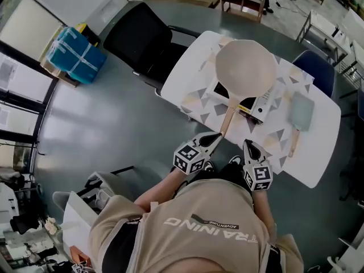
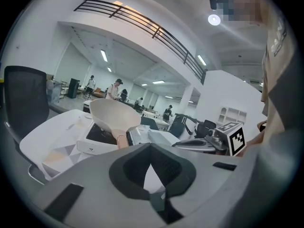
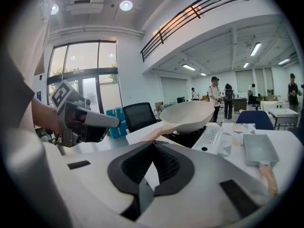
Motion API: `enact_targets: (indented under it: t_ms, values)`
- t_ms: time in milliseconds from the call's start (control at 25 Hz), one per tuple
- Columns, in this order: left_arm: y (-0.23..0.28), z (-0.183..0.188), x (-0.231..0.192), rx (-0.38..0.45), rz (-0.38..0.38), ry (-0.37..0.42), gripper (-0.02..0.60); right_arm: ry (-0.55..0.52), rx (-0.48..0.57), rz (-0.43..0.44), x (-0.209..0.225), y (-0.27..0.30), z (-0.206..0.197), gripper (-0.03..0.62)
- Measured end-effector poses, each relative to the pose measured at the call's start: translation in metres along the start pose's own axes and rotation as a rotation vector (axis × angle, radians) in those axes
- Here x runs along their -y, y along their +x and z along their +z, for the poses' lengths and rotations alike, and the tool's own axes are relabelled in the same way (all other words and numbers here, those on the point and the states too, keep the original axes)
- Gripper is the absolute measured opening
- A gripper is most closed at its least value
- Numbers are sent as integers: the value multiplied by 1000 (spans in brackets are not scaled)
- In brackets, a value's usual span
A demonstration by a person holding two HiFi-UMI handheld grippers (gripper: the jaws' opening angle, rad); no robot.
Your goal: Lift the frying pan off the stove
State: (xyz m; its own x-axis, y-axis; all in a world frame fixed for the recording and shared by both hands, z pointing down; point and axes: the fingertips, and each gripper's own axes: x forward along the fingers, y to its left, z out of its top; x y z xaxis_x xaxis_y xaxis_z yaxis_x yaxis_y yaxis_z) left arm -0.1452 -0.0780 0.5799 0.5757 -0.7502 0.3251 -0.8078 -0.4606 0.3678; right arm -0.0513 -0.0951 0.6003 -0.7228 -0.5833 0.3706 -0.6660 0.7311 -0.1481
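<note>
A cream frying pan [image 1: 245, 67] sits on a white induction stove [image 1: 259, 106] on the table, its wooden handle [image 1: 227, 120] pointing toward me. In the left gripper view the pan [image 2: 111, 115] and stove [image 2: 95, 140] lie ahead and to the left. The right gripper view shows the pan [image 3: 187, 114] straight ahead. My left gripper [image 1: 218, 135] hovers at the table's near edge, just short of the handle's end, shut and empty. Beside it, my right gripper [image 1: 248, 144] is also shut with nothing in it, apart from the pan.
A grey-green rectangular pan [image 1: 301, 111] with a wooden handle lies right of the stove. The table's [image 1: 187, 75] near edge is by my knees. A black chair [image 1: 139, 38] stands on the far left and a blue chair [image 1: 317, 68] behind the table.
</note>
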Motion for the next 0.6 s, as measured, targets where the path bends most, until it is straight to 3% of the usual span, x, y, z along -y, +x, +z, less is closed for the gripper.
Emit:
enact_targets:
  t_ms: [240, 600]
  values:
    - [43, 20, -30, -37, 42, 7, 0, 30, -5, -7, 43, 20, 5, -3]
    - [99, 53, -76, -72, 155, -1, 0, 13, 57, 94, 108, 80, 43, -3]
